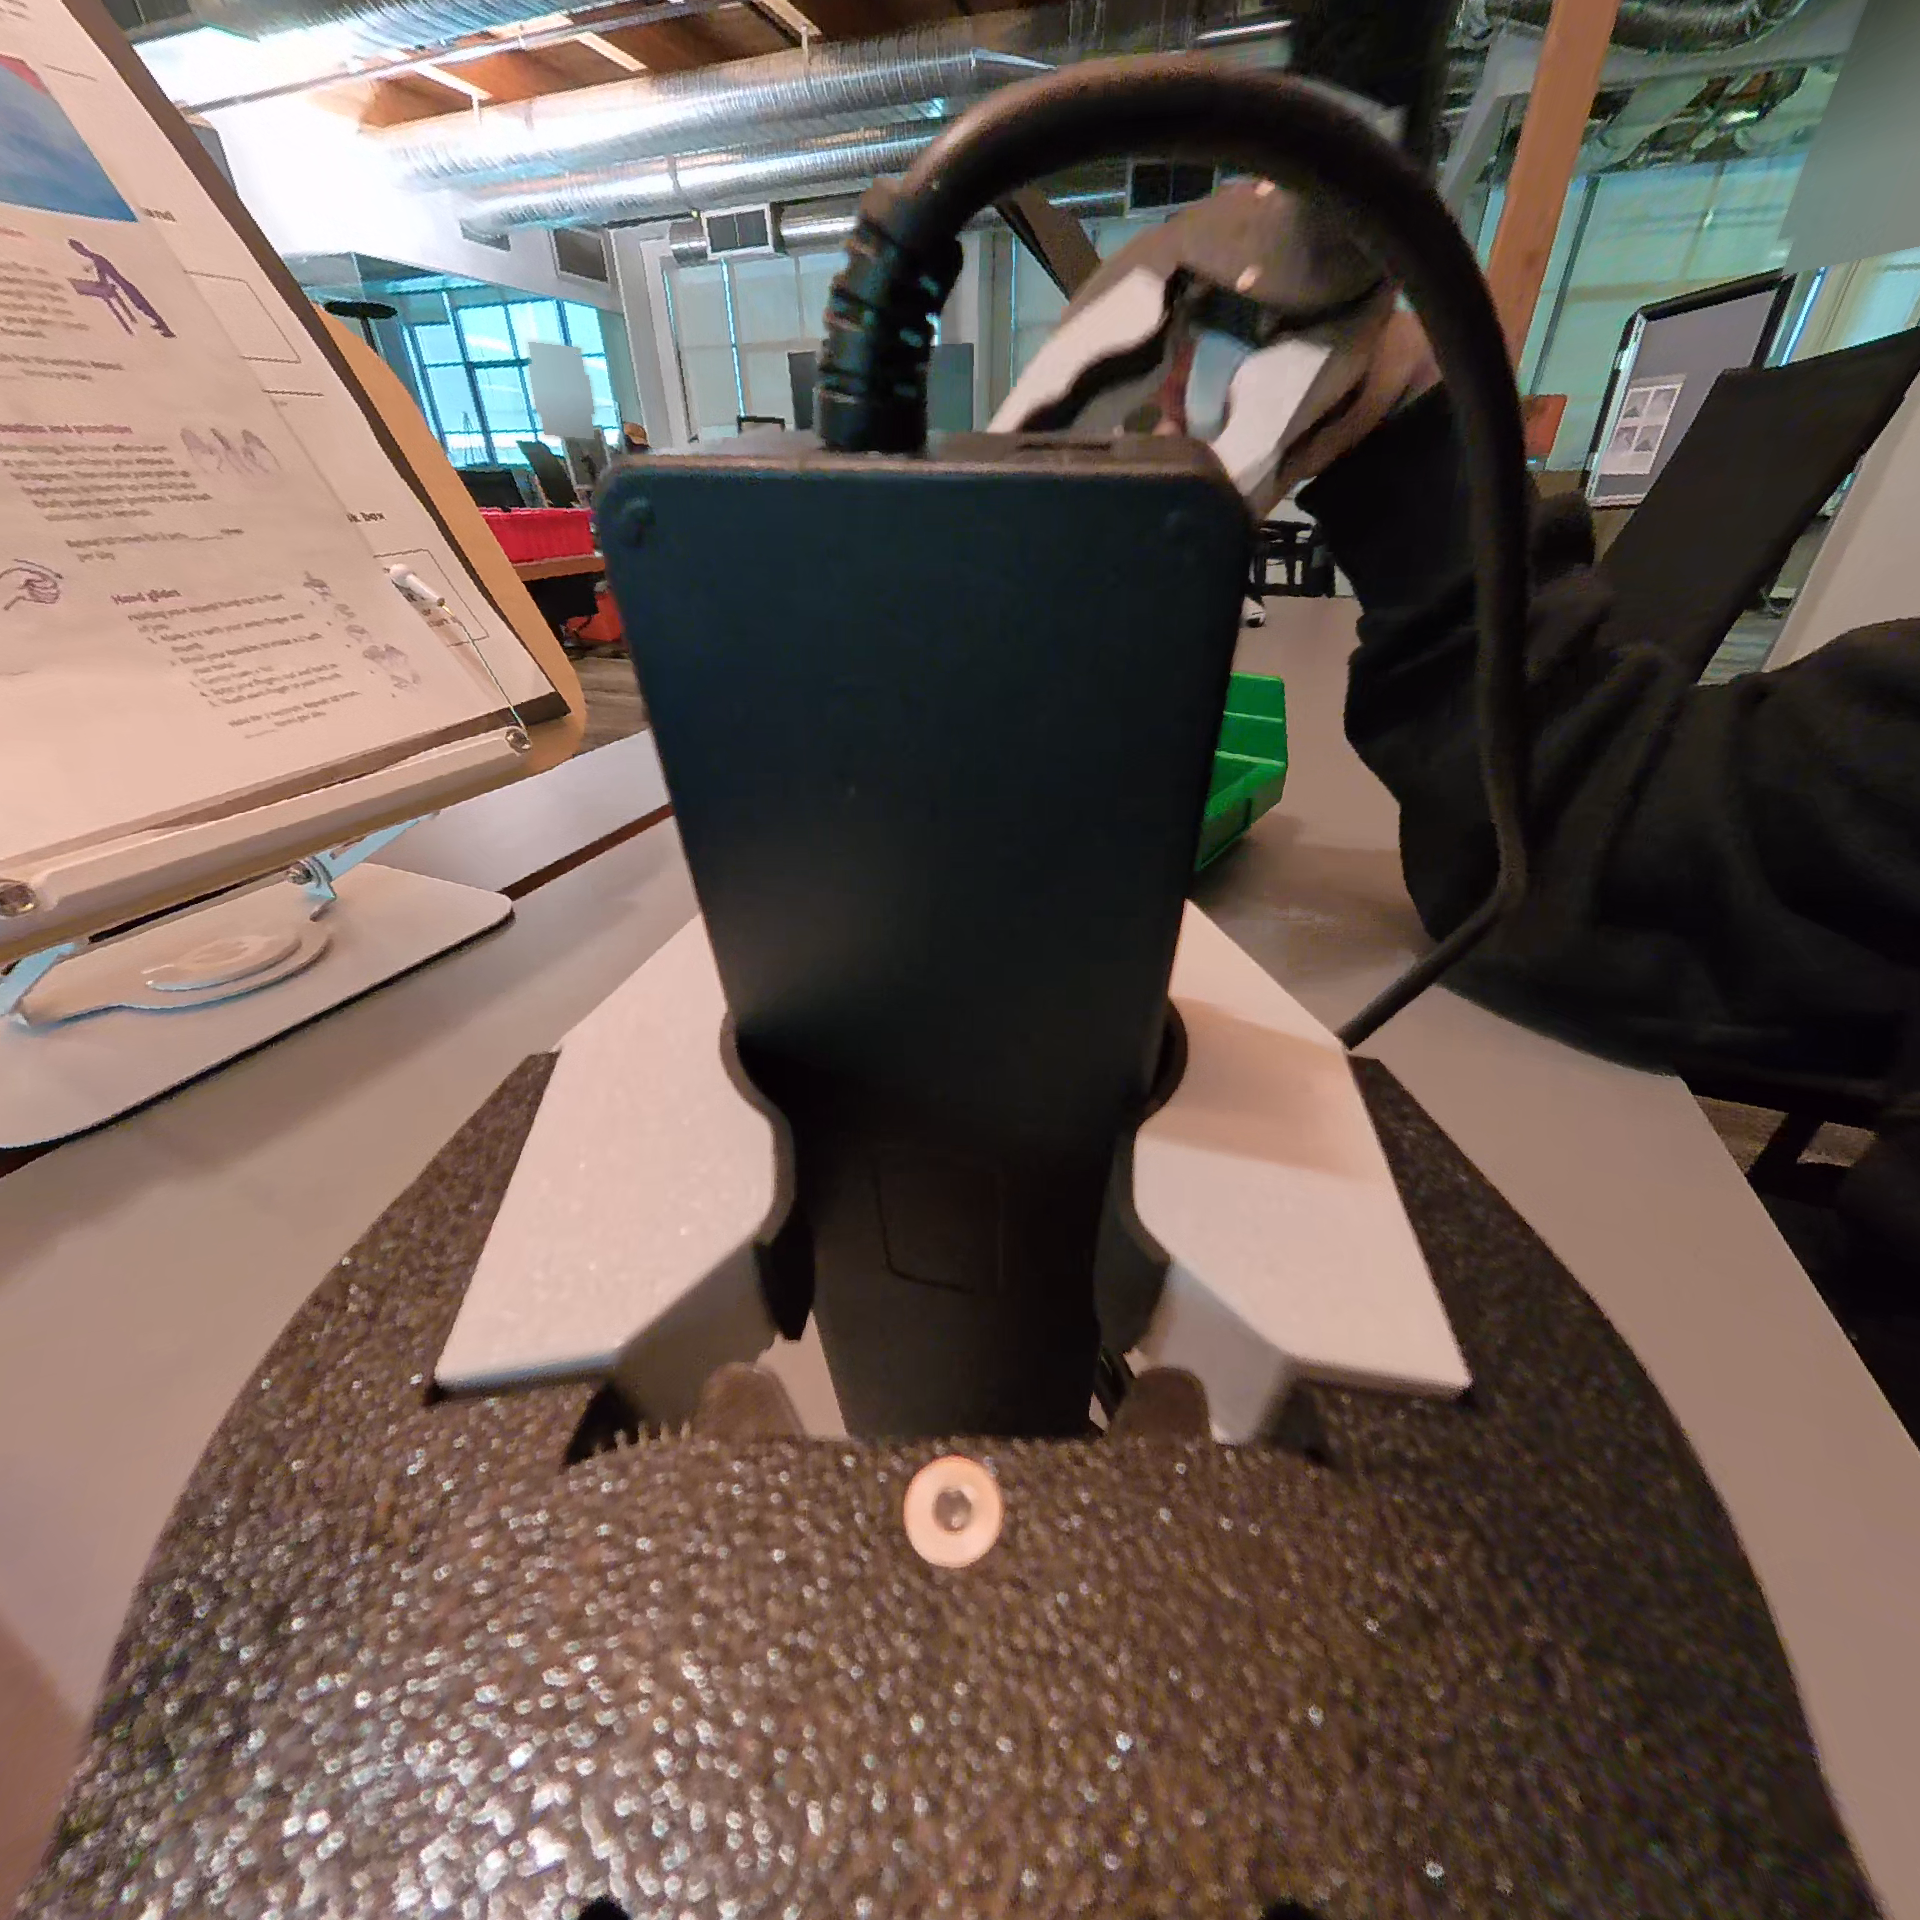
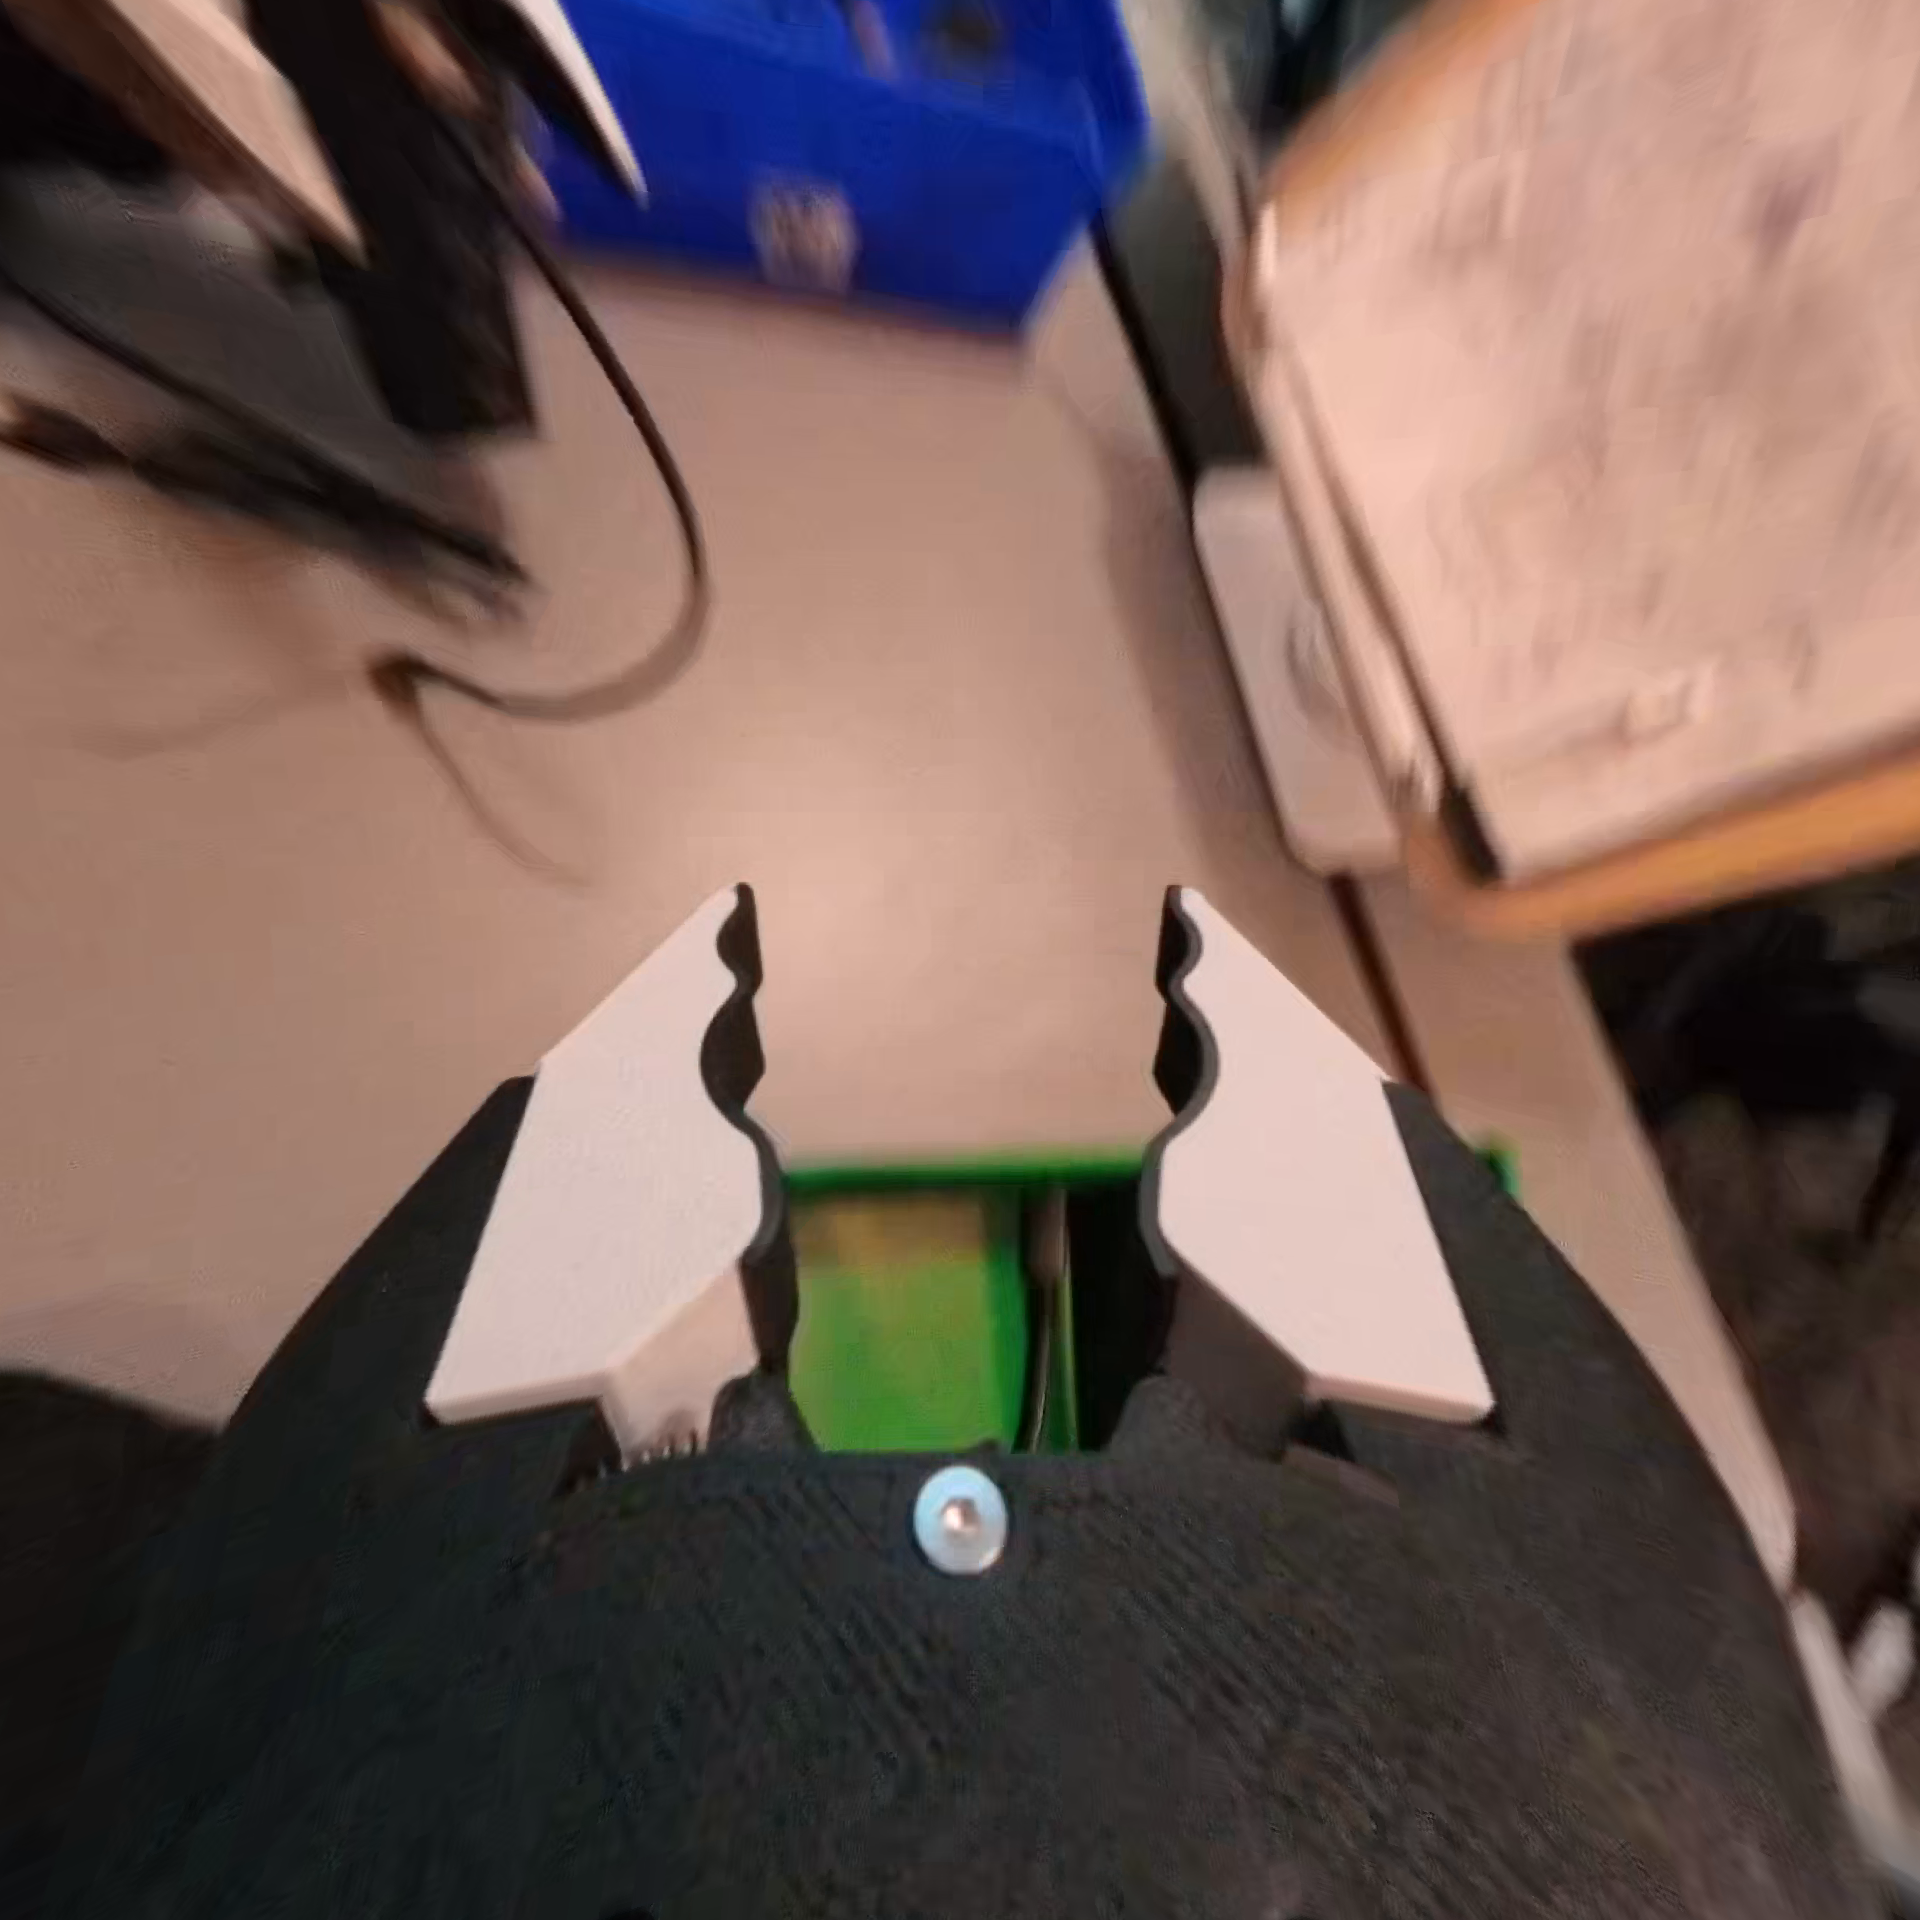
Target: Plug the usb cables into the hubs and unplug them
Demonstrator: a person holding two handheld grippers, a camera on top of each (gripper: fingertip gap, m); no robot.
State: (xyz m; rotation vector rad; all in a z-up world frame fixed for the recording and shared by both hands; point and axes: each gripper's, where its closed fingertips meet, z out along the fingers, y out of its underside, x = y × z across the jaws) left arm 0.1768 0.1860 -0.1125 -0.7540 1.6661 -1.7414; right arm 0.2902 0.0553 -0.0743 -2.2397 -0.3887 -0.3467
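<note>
My left gripper (image 1: 951, 935) is shut on a black USB hub (image 1: 925, 727) and holds it upright above the table. A thick black cable (image 1: 883, 312) is plugged into the hub's top left and arcs over to the right, down to the table. My right gripper (image 2: 956, 904) is open and empty, above a green bin (image 2: 904, 1309). In the left wrist view it (image 1: 1174, 353) hovers just behind the hub's top right corner. The right wrist view is blurred; the hub and left gripper (image 2: 312, 260) show at its top left, with the thin cable (image 2: 665, 499) looping below.
A document stand (image 1: 239, 582) with a printed page stands at the left on the grey table (image 1: 1382, 914). The green bin (image 1: 1242, 769) sits behind the hub. A blue bin (image 2: 831, 156) is at the far side. A person's dark sleeve (image 1: 1714, 852) lies at the right.
</note>
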